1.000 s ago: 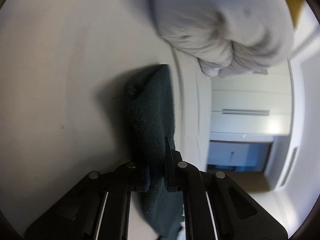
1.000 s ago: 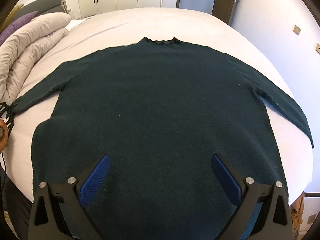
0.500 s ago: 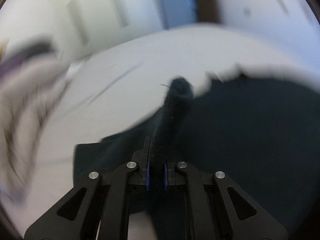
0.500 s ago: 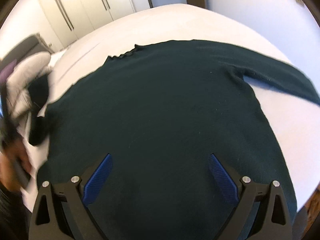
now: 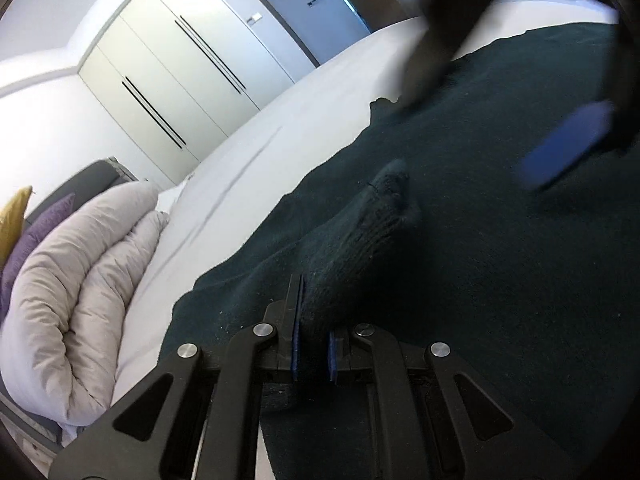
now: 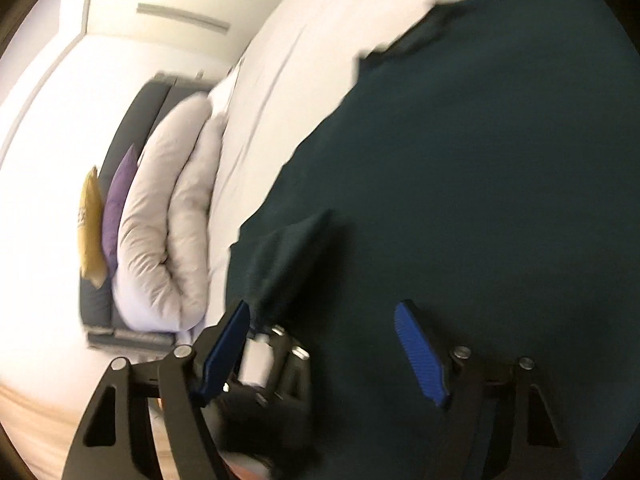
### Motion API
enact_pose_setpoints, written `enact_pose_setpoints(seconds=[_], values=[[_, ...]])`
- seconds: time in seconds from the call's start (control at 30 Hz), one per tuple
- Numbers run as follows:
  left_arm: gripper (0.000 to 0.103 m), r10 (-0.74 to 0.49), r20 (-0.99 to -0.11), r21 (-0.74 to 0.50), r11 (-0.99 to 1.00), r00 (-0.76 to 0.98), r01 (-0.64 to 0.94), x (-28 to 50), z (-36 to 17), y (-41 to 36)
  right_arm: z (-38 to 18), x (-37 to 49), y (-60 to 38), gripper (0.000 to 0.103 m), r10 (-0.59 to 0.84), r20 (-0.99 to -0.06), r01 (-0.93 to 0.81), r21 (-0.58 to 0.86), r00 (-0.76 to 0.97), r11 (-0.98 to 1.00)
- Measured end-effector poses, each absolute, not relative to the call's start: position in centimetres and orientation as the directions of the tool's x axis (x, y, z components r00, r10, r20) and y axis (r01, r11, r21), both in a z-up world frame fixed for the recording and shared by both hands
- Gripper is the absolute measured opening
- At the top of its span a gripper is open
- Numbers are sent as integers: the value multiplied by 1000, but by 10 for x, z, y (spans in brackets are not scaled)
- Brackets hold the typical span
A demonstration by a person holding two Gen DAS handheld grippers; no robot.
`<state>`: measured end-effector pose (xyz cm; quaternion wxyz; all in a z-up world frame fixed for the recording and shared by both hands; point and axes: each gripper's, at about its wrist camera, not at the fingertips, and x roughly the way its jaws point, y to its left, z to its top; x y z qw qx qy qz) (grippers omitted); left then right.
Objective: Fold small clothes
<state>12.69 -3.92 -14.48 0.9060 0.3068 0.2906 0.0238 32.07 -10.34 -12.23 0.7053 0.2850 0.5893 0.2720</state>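
A dark green sweater [image 5: 500, 280] lies spread flat on the white bed [image 5: 248, 168]. Its left sleeve [image 5: 360, 232] is folded in over the body, and my left gripper [image 5: 314, 336] is shut on that sleeve near the cuff. In the right wrist view the sweater [image 6: 480, 160] fills the right side. There my right gripper [image 6: 324, 344] hovers over it with its jaws closing but still wide apart. The left gripper [image 6: 280, 356] and the sleeve [image 6: 288, 256] show between and below its fingers, and its pads touch nothing. One blurred blue pad [image 5: 568, 144] of it shows in the left wrist view.
A rolled grey duvet [image 5: 80, 272] lies along the bed's left side, with a purple cushion [image 6: 116, 200] and a yellow cushion [image 6: 90, 220] behind it. White wardrobe doors [image 5: 168, 72] and a room door stand beyond the bed. Wooden floor [image 6: 40, 420] shows at the lower left.
My left gripper has carried the sleeve from the bed's edge in over the sweater's body. My right gripper has swung left and rolled, its jaws have narrowed, and it now hangs over the left gripper.
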Motion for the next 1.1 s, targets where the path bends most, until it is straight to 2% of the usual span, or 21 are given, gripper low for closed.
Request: enact_pose_setpoints(seconds=[0.2, 0.27, 0.33, 0.4, 0.43, 0.53, 0.67, 0.77, 0.87, 1.1], values=[[9, 227, -495, 581, 804, 839, 126, 128, -144, -45, -143, 355, -52, 71, 756, -651, -6, 757, 70, 653], [9, 225, -498, 575, 808, 837, 125, 131, -144, -44, -144, 358, -40, 54, 748, -662, -45, 747, 46, 664], [9, 220, -501, 567, 814, 837, 125, 133, -143, -43, -148, 361, -34, 28, 725, -688, -75, 722, 32, 688], [10, 212, -510, 561, 816, 834, 135, 135, -143, -41, -151, 360, -39, 15, 708, -705, -93, 703, 41, 705], [11, 206, -514, 562, 815, 833, 145, 136, -143, -42, -151, 360, -41, 13, 700, -713, -103, 694, 47, 713], [12, 200, -505, 579, 800, 840, 158, 132, -137, -41, -139, 360, -45, 10, 677, -731, -160, 660, 88, 734], [14, 151, -492, 534, 830, 857, 160, 115, -116, -35, -112, 368, -66, 9, 649, -739, -197, 619, 181, 760], [14, 127, -527, 496, 849, 840, 182, 107, -108, -28, -97, 377, -98, 9, 630, -744, -197, 599, 224, 776], [14, 155, -532, 518, 837, 833, 175, 102, -108, -23, -89, 386, -138, 9, 579, -768, -167, 554, 275, 815], [14, 192, -641, 472, 862, 743, 184, 109, -124, -4, -106, 401, -214, 9, 491, -808, -37, 508, 327, 861]])
